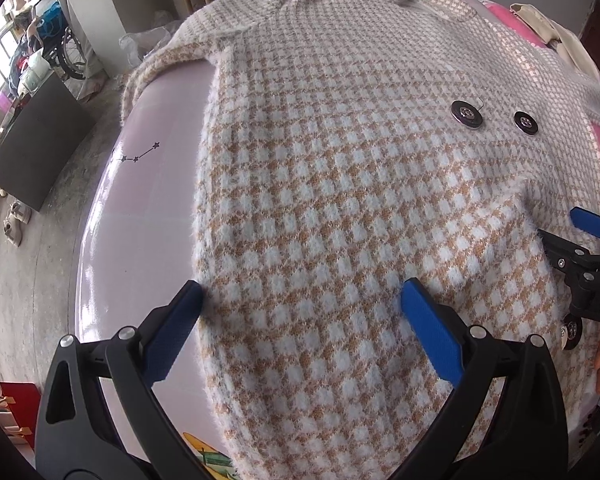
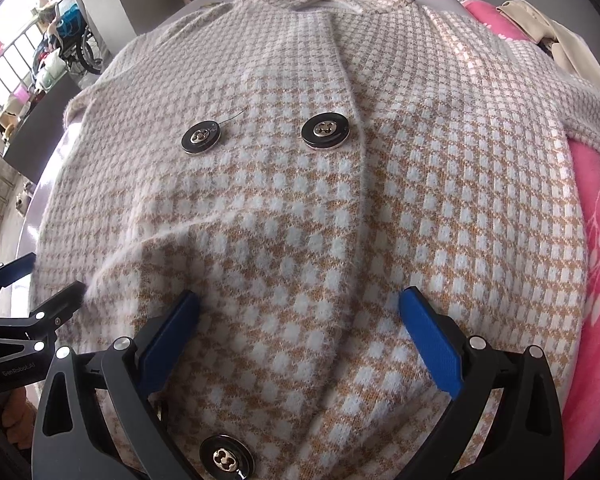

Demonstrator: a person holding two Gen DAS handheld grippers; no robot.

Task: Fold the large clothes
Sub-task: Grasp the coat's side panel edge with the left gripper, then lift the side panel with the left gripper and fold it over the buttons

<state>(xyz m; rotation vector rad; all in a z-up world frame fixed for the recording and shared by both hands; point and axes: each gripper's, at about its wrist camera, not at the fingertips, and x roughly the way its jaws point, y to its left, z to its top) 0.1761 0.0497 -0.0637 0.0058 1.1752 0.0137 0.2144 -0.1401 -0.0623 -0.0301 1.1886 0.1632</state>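
You are working over a fuzzy tan-and-white houndstooth knit coat that is lying spread flat, front up, on a pale lilac desk, collar at the far end and hem toward you. Your left tool is hovering with its blue pads spread wide, straddling the coat's left edge near the hem; nothing is pinched. Your right tool is likewise spread and empty, poised over the middle of the front panel below the two large black buttons.

For a clean first fold, judge it best to be taking the left side edge and its sleeve together, pinching deep into the thick knit, since the fluff looks likely to slip from a shallow bite.

The left wrist view is showing the sleeve trailing off the desk's far left edge. The right wrist view is showing the overlapped front placket, a third button near the hem, and pink bedding under the coat's right side.
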